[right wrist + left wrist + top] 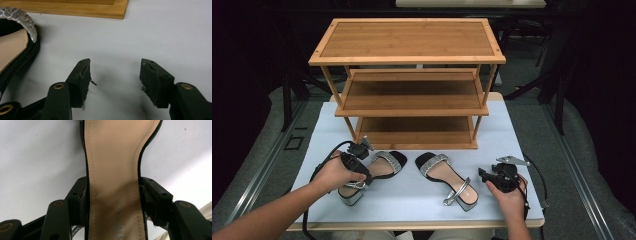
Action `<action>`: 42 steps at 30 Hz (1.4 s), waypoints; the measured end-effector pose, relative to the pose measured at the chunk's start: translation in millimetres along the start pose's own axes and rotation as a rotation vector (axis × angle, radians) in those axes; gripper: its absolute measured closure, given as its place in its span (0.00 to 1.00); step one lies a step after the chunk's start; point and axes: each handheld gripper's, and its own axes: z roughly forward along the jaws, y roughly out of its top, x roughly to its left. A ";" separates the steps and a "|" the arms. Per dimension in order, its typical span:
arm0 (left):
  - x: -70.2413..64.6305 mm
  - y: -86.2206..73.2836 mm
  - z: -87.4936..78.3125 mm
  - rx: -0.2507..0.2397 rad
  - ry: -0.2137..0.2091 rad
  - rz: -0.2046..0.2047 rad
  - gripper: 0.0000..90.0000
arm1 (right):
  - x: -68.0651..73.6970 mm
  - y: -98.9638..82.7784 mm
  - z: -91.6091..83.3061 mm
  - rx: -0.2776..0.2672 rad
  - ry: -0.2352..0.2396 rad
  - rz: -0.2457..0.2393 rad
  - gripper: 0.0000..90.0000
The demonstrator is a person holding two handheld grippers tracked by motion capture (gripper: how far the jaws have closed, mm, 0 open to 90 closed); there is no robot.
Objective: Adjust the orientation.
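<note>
The left sandal (371, 172), before the shoe rack (409, 80), is clamped by the left hand-held gripper (362, 170) for lifting, while the right hand-held gripper (113, 82) is held apart.

Even overhead light falls on the white tabletop (422, 200) and bamboo shoe rack (407, 82) while the surrounding room sinks into near-black. Beyond the right gripper (113, 80), soft shadows spread on the tabletop ahead of its jaws. Between the left gripper's (112, 202) jaws, the sandal's tan insole (112, 170) looks dim and slightly soft.
</note>
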 end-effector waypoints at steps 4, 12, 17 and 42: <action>3.9 1.2 -8.5 -0.034 -0.010 -0.017 0.48 | -0.2 0.0 -0.1 -0.001 -0.002 0.003 0.47; 10.8 17.3 -14.7 -0.105 -0.016 -0.071 0.48 | -0.3 0.1 0.1 -0.005 -0.003 0.006 0.47; 13.2 31.1 -2.9 -0.116 0.000 -0.097 0.48 | -0.7 -0.3 0.5 -0.010 -0.002 0.008 0.47; 7.5 55.9 11.7 -0.116 0.000 -0.141 0.47 | -1.2 -0.8 1.4 0.001 0.006 0.005 0.47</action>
